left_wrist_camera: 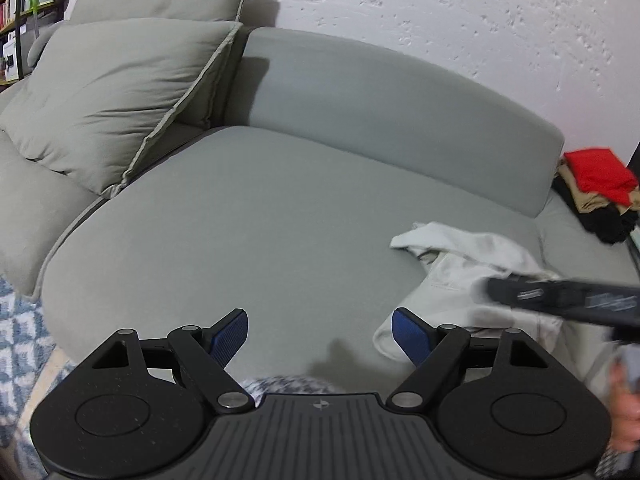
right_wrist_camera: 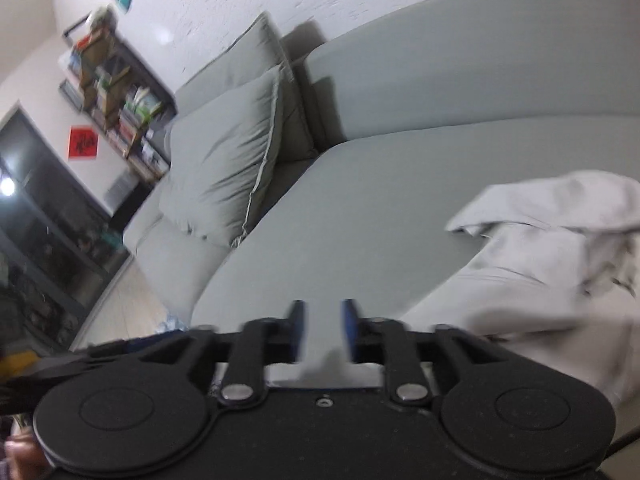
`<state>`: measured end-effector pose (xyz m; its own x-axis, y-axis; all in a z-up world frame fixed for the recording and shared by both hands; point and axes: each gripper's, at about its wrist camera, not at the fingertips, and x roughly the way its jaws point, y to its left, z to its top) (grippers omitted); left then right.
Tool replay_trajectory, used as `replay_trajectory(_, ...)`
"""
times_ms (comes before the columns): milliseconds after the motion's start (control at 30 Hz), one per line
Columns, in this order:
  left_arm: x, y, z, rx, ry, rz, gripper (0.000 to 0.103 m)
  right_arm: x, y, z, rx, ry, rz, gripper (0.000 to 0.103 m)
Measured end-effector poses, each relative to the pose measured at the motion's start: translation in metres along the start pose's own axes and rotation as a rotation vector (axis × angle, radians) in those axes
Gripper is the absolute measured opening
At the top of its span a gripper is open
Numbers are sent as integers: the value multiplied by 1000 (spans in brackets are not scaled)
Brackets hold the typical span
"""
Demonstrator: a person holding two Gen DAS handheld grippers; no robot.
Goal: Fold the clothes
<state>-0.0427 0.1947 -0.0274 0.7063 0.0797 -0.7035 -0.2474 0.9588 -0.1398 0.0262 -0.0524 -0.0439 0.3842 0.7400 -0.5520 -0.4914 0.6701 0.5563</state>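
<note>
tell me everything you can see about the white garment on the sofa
The white garment is soft, off-white cloth with visible seams, lying crumpled and unfolded on the grey sofa seat, one part flopped over itself. It spreads toward the seat's front edge. A pile of red, tan and black clothes lies apart behind it. Neither gripper visibly holds it.

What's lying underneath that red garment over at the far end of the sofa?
The red garment tops a small pile: a tan piece shows beneath it, and black fabric below that. Anything deeper, and how neatly those lower pieces are folded, is covered.
</note>
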Motion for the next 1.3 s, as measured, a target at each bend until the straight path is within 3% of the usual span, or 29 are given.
replay_trajectory(200, 36, -25, -6, 26, 87, -99, 70, -88, -66, -6, 133, -177, -201, 36)
replay_trajectory(333, 58, -45, -13, 77, 150, -120, 62, -106, -104, -31, 206, -176, -284, 36)
replay_trajectory(400, 58, -56, -18, 134, 145, -133, 60, -108, -118, -45, 228, -165, -316, 36)
replay_trajectory(467, 55, -68, -24, 210, 114, -138, 60, -103, -125, -54, 233, -143, -336, 36)
replay_trajectory(567, 54, -95, -34, 425, 47, -135, 66, -86, -125, -59, 222, -93, -336, 40)
replay_trajectory(633, 57, -113, -41, 561, 32, -128, 67, -78, -131, -59, 236, -75, -311, 50)
replay_trajectory(700, 61, -128, -47, 668, 18, -133, 75, -75, -134, -59, 241, -93, -338, 52)
replay_trajectory(767, 71, -137, -52, 733, 25, -148, 75, -68, -136, -58, 221, -85, -360, 55)
replay_trajectory(867, 95, -147, -56, 783, 63, -140, 69, -49, -136, -56, 148, -51, -392, 57)
replay_trajectory(933, 104, -152, -57, 812, 76, -150, 61, -35, -135, -54, 86, -26, -414, 57)
replay_trajectory(967, 109, -155, -58, 827, 83, -156, 52, -28, -134, -54, 54, -14, -427, 57)
replay_trajectory(1000, 111, -158, -59, 843, 82, -161, 33, -23, -134, -53, 20, -5, -462, 45)
replay_trajectory(1033, 112, -160, -61, 859, 81, -166, 21, -21, -134, -51, -2, -10, -493, 19)
replay_trajectory(1067, 112, -162, -62, 875, 68, -158, 2, -22, -136, -48, -3, -18, -504, 5)
replay_trajectory(1167, 103, -158, -53, 842, 35, -197, 1, -44, -142, -34, 29, -99, -539, 5)
replay_trajectory(1300, 78, -147, -18, 648, 0, -333, 0, -103, -146, 20, 26, -327, -648, 5)
